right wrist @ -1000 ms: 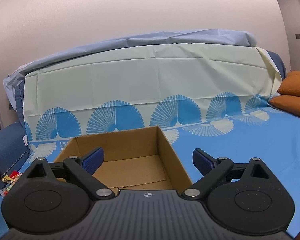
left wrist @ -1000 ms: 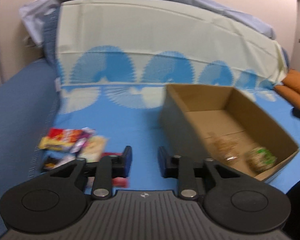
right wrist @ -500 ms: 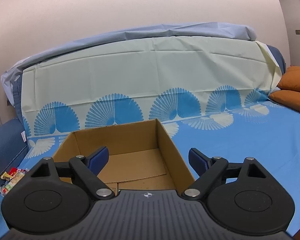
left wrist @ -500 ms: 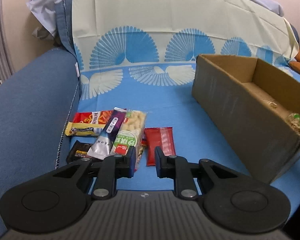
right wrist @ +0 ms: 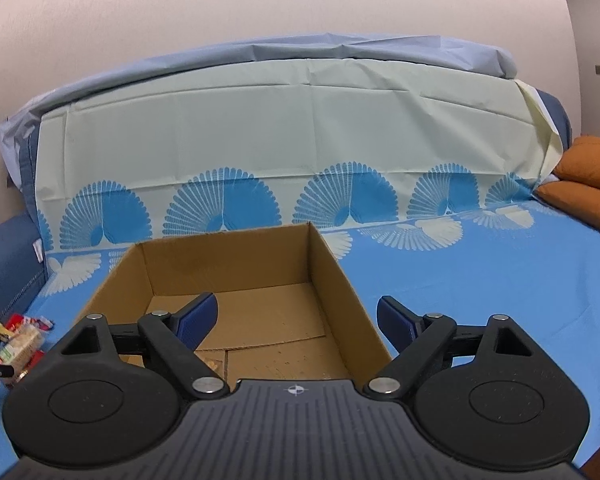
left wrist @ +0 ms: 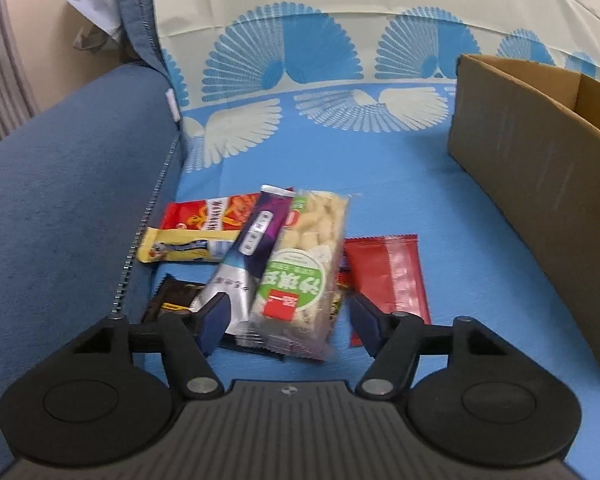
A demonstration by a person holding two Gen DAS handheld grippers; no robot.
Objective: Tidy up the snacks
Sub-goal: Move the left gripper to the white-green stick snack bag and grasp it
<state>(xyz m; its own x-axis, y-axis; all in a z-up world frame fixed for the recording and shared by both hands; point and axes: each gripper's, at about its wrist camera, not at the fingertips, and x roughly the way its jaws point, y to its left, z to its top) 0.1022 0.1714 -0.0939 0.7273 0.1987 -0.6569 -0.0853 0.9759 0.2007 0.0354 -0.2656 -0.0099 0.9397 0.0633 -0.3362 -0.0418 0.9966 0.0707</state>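
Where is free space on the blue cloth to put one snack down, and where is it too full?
Bare cloth lies between the snack pile and the cardboard box, and wide bare cloth lies between the box's other side and the orange cushions. It is crowded at the pile, where packets overlap beside the sofa seam and the left gripper is opening over them.

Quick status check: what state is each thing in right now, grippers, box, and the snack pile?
Left gripper: jaws opening, above the snack pile, gripping nothing.
Right gripper: open, empty, over the box.
Cardboard box: open-topped, upright, mostly bare floor showing.
Green-label snack pack: lying atop the pile, between the left fingers, unpressed.
Purple-silver packet: lying beside it.
Red packet: flat on the blue cloth.
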